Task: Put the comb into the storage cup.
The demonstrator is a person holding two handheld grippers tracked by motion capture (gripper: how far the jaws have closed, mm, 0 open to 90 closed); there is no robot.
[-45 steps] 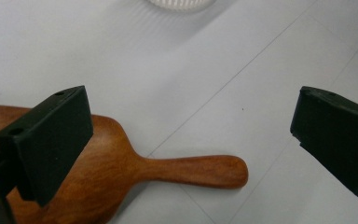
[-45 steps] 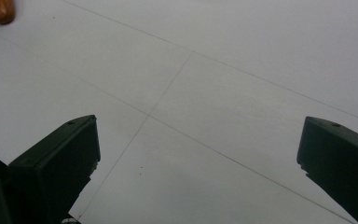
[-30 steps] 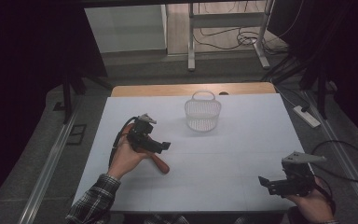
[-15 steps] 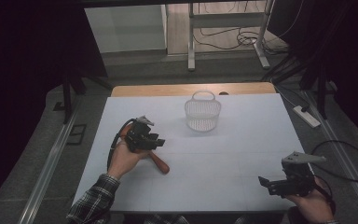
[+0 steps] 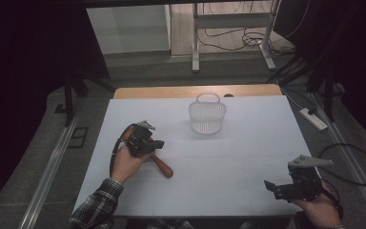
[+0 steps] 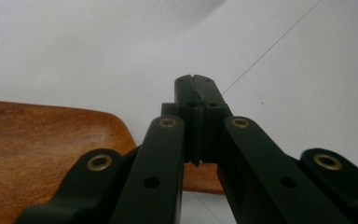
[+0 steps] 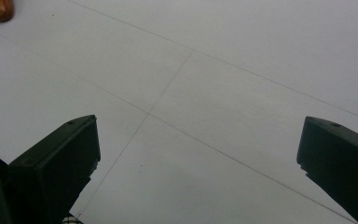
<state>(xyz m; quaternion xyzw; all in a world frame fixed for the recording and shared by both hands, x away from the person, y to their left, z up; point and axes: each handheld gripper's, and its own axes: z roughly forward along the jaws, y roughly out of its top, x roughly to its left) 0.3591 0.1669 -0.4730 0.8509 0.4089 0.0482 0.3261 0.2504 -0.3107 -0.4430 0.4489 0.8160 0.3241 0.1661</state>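
Note:
A brown wooden tool [image 5: 165,167] lies on the white table [image 5: 248,152] at the left, its rounded end pointing toward the front. My left gripper [image 5: 159,144] sits over its far part, held by a hand in a plaid sleeve. In the left gripper view the jaws [image 6: 196,84] have just been closing and now meet tip to tip with nothing between them. The wood [image 6: 37,149] lies underneath and to the left. My right gripper [image 5: 269,185] rests at the front right, open [image 7: 198,140] over bare table, with the tool's end [image 7: 0,8] far off.
A white mesh basket [image 5: 207,117] with a handle stands upright at the table's far middle. A wooden strip [image 5: 195,91] runs along the far edge. Cables and a power strip [image 5: 314,119] lie on the floor to the right.
The left gripper's jaws have gone from wide apart to closed, and it has drawn back slightly over the wooden tool. The right gripper has stayed where it was.

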